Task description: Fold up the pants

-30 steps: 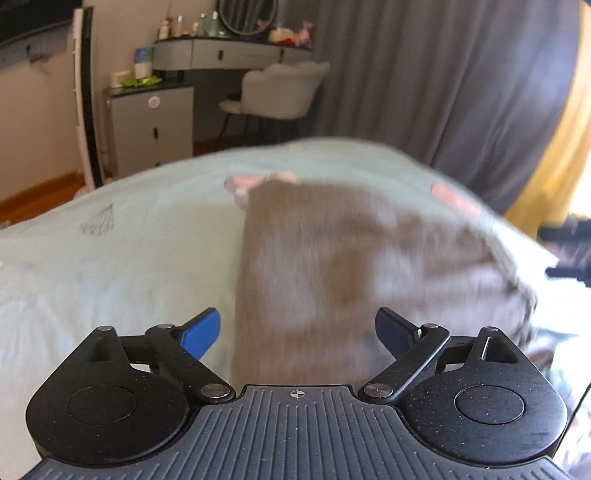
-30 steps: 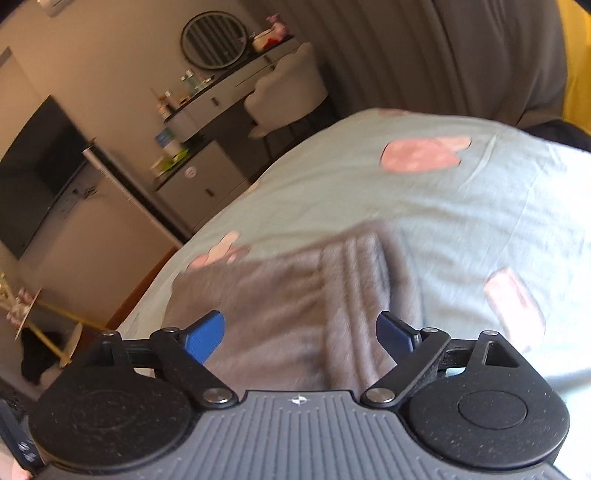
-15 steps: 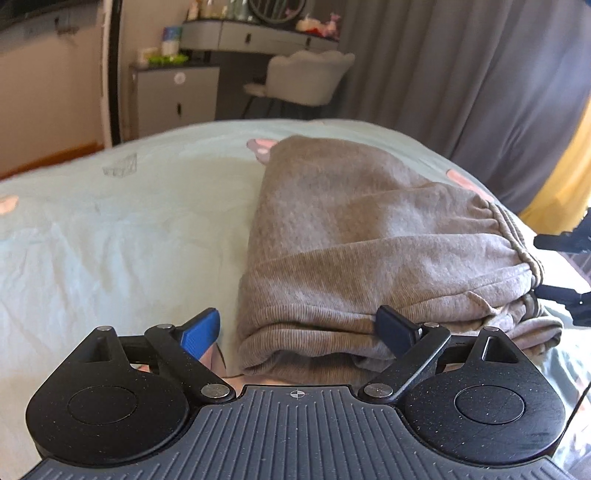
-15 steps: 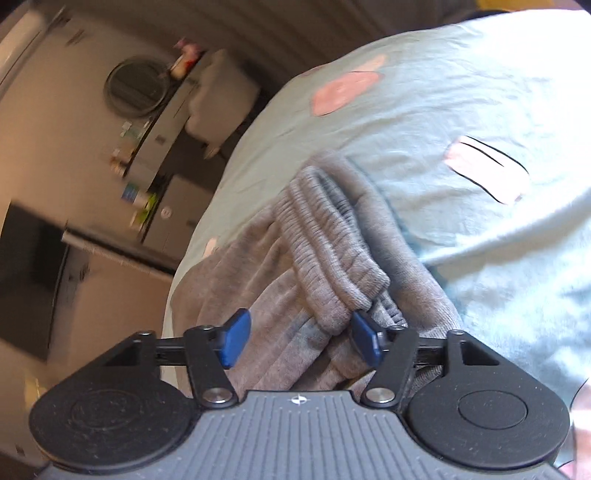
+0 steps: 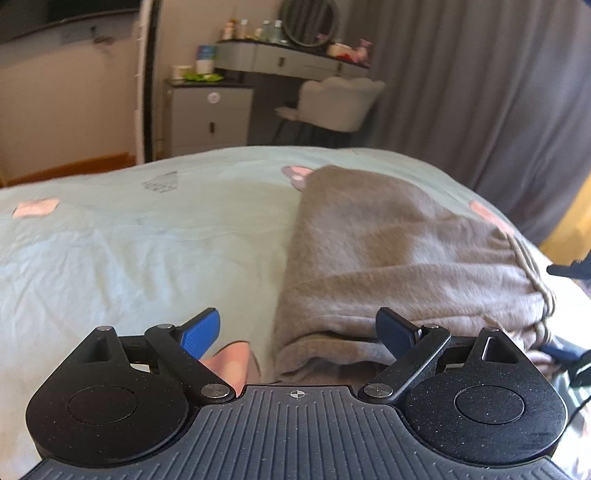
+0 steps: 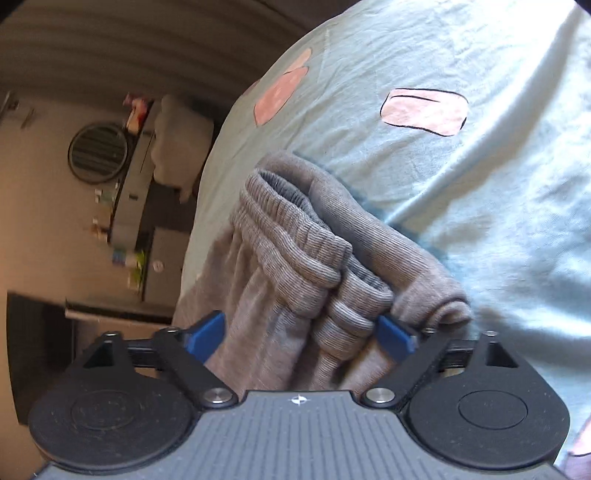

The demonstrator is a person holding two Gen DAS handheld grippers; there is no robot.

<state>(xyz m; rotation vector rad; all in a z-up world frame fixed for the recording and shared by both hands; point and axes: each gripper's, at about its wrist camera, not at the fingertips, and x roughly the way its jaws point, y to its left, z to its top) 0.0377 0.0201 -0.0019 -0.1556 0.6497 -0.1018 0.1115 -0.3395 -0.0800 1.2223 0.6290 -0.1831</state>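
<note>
Grey sweatpants [image 5: 388, 254] lie folded in a thick stack on a pale green bedsheet [image 5: 129, 251]. In the left wrist view my left gripper [image 5: 299, 332] is open at the stack's near edge, the left blue pad over bare sheet, the right pad against the fabric. In the right wrist view the pants' ribbed waistband [image 6: 295, 240] and folded layers bulge between the blue pads of my right gripper [image 6: 299, 336], which is open wide with the fabric filling the gap. The right gripper's blue tip [image 5: 565, 350] shows at the stack's right end.
The sheet [image 6: 443, 184] has pink printed patches [image 6: 424, 112]. Beyond the bed stand a grey cabinet [image 5: 210, 118], a vanity desk with a round mirror [image 5: 306, 22], a white chair [image 5: 340, 103] and grey curtains [image 5: 480, 92].
The right gripper has widened from its narrower opening and rolled further over the waistband end. The left view has drawn back and tilted up a little, its jaws still open at the stack's near edge.
</note>
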